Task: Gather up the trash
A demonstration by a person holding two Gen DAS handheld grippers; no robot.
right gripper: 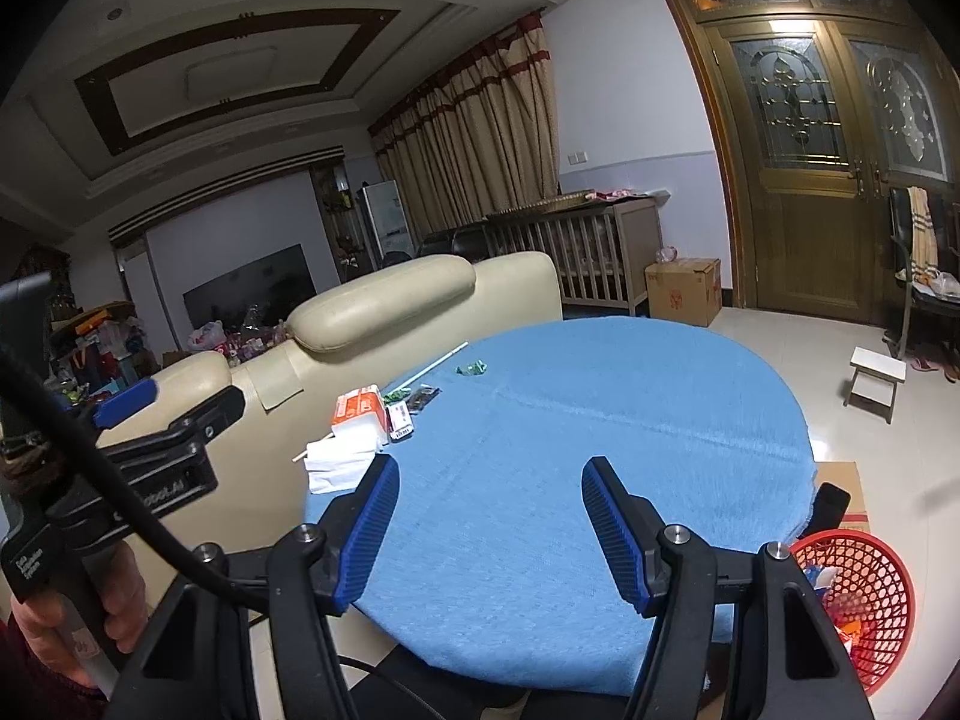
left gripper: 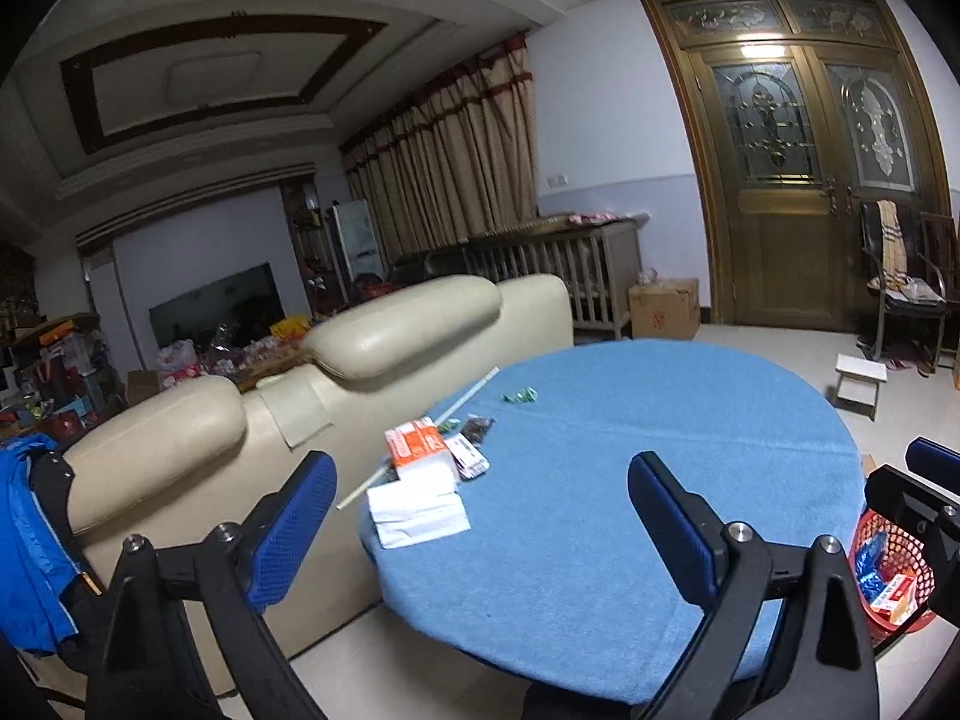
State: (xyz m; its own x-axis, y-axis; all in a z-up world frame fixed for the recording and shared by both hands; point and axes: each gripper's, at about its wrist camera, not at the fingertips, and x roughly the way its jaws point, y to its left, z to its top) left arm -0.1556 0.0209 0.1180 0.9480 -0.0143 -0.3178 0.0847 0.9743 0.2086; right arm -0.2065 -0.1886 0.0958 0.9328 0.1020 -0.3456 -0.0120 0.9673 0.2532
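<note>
Both claws hang above the near edge of a round worktop [left gripper: 630,480] covered with a blue cloth. The left claw [left gripper: 480,516] is wide open and has nothing between its 2 blue pads. The right claw [right gripper: 489,531] is also open, a little less wide, and it is empty too.

The trash lies in a group at the left edge of the worktop, close to a cream sofa [left gripper: 372,360]. A white folded paper [left gripper: 417,507] is the nearest piece. Just behind it, touching it, is an orange and white box [left gripper: 414,447], and beside that a small flat packet [left gripper: 471,459]. A long thin stick [left gripper: 420,438] passes under this group; its long axis runs from lower left to upper right of the frame. A small green wrapper [left gripper: 519,396] lies apart, further back.

A red mesh basket [right gripper: 864,594] stands on the floor at the lower right, beside the worktop, with some wrappers inside.
</note>
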